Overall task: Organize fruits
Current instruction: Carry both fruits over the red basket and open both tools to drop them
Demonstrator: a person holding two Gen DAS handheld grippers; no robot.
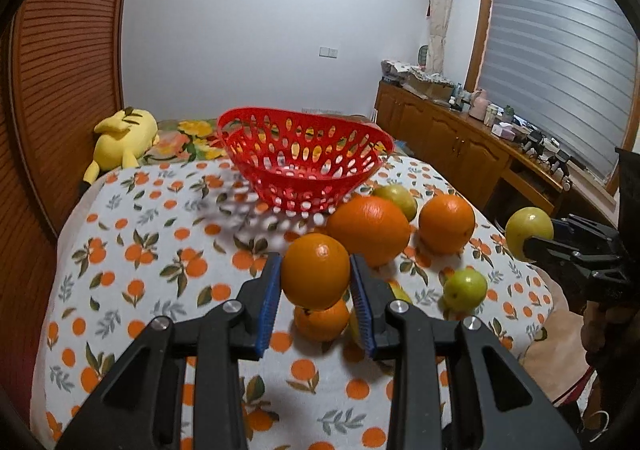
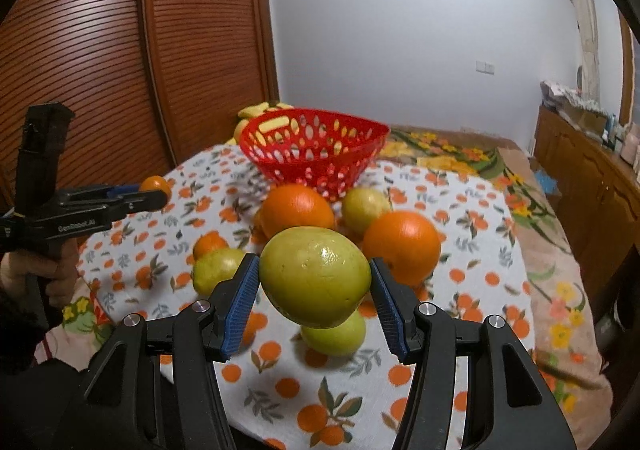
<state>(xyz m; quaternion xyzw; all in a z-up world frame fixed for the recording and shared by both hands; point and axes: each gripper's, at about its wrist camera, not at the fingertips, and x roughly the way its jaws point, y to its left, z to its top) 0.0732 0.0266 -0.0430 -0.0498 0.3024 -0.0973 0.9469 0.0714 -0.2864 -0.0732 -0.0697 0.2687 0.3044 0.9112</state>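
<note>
Orange peel fills the left gripper (image 1: 316, 282): you hold 1 orange (image 1: 315, 270) clenched between the blue ribbed pads (image 1: 269, 302), lifted above the patterned cloth (image 1: 132, 250). The right gripper (image 2: 314, 290) likewise grasps 1 green-yellow fruit (image 2: 314, 276), clamped across its widest part and raised over the pile.

The red basket (image 1: 240, 122) sits empty at the far side of the cloth, just beyond the loose fruit. Its wall is rigid perforated plastic with a flared oval rim.

Handling notes:
- Both fruits are round, firm and likely fairly heavy for their size. The peel is smooth and slightly glossy, so expect slipping if you squeeze off-centre.
- Grip across the middle, pads on opposite sides, as both grippers do now.
- The skin probably bruises under hard pressure; clamp only enough to stop rolling.
- The basket looks light and may slide on the soft cloth if a fruit strikes its wall, so lower each fruit inside before you let go.

Remaining on the cloth: 3 oranges and at least 3 green-yellow fruits, clustered near the basket.
</note>
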